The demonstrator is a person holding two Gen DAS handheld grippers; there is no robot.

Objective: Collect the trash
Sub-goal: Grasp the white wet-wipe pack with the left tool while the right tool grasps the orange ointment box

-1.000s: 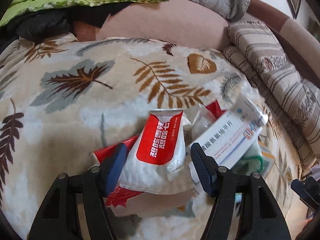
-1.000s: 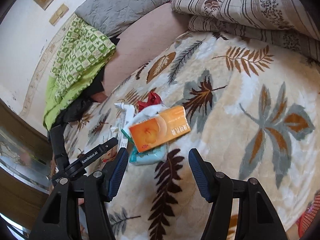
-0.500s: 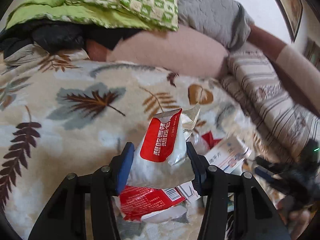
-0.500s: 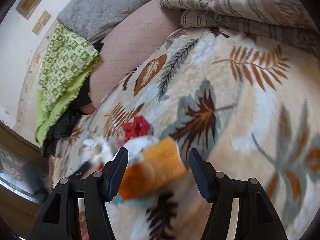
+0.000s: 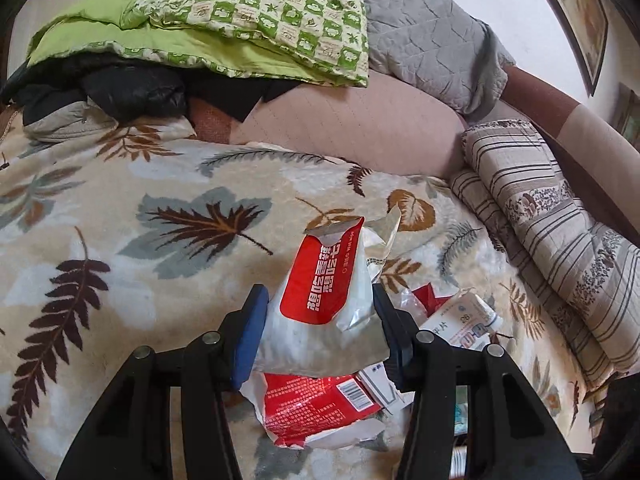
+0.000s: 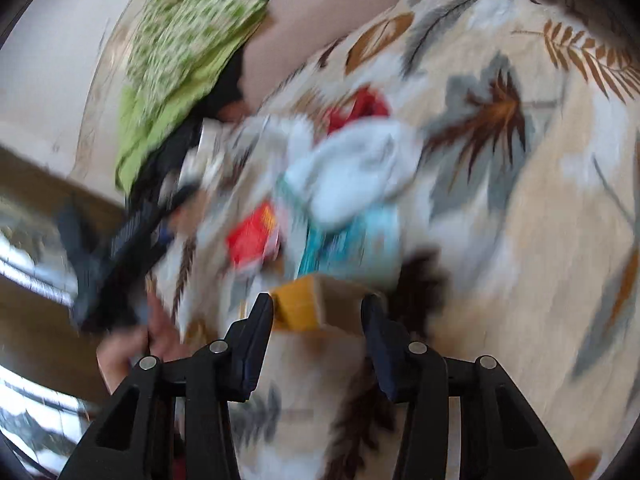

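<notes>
Pinching a red-and-white wrapper [image 5: 324,304] between both pads of the left gripper [image 5: 318,334], raised off the leaf-print blanket [image 5: 120,248] — more trash below: a red packet [image 5: 312,408], a white carton [image 5: 460,320]. Closing around an orange box [image 6: 316,306] on the right gripper [image 6: 318,340], box between the jaws, pad contact lost in blur — heap of litter just beyond. Green quilt [image 5: 248,16] at the far edge.
</notes>
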